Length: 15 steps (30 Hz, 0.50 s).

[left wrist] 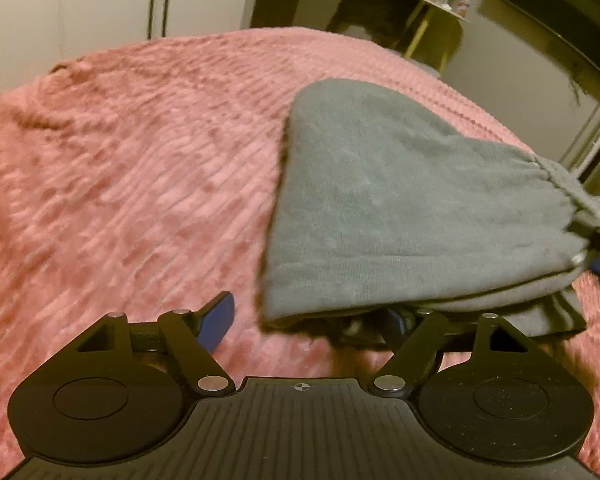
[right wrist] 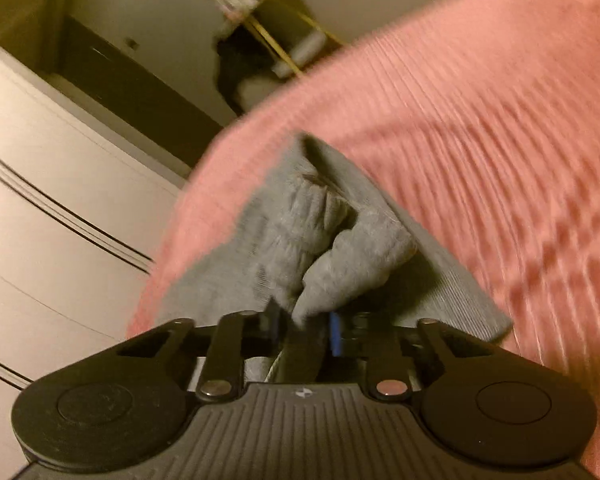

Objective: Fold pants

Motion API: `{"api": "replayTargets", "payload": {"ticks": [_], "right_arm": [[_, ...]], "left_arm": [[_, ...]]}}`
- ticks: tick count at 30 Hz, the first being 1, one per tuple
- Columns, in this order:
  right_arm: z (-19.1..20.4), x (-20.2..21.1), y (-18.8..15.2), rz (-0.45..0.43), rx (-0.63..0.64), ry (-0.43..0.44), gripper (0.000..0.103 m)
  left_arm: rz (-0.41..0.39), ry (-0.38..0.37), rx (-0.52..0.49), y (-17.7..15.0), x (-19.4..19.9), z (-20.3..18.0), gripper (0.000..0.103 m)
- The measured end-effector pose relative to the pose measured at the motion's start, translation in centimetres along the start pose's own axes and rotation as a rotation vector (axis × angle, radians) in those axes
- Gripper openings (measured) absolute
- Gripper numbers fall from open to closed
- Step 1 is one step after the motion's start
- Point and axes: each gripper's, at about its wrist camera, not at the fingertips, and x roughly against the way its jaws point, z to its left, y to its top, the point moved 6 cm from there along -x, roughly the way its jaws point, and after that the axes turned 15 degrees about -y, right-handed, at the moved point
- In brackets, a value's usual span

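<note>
Grey pants [left wrist: 380, 208] lie part-folded on the pink bedspread [left wrist: 120, 160], waistband end bunched. Your right hand-held gripper [right wrist: 306, 326] is clamped on that gathered waistband. Your left hand-held gripper [left wrist: 308, 316] stands wide, one finger bare, the other tucked under the near folded edge, gripping nothing. Close left on all layers before lifting; keep both ends level so the fold stays square.
</note>
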Motion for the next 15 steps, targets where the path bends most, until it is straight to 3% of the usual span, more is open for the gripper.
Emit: {"api": "replayTargets", "payload": {"ticks": [3,6,9,13,15], "right_arm": [[-0.8,0.5,-0.1,-0.037,0.015,-0.025,0.017],[-2.5,-2.4,-1.7,0.031,0.083,-0.132,0.018],[-2.7,-2.5,-2.2,-0.007,0.142,-0.102,0.021],[-2.9,-0.9,-2.2,0.015,0.137,-0.114,0.029],[-2.7,0.3,-2.4,-0.014,0.221,-0.176,0.045]], "left_arm": [[0.003,-0.018,0.066,0.0,0.1,1.0,0.082],[0.019,0.000,0.047,-0.1,-0.1,0.8,0.089],[0.025,0.016,0.041,-0.2,0.0,0.9,0.093],[0.039,0.008,0.069,-0.4,0.2,1.3,0.095],[0.048,0.013,0.062,-0.6,0.3,1.2,0.096]]}}
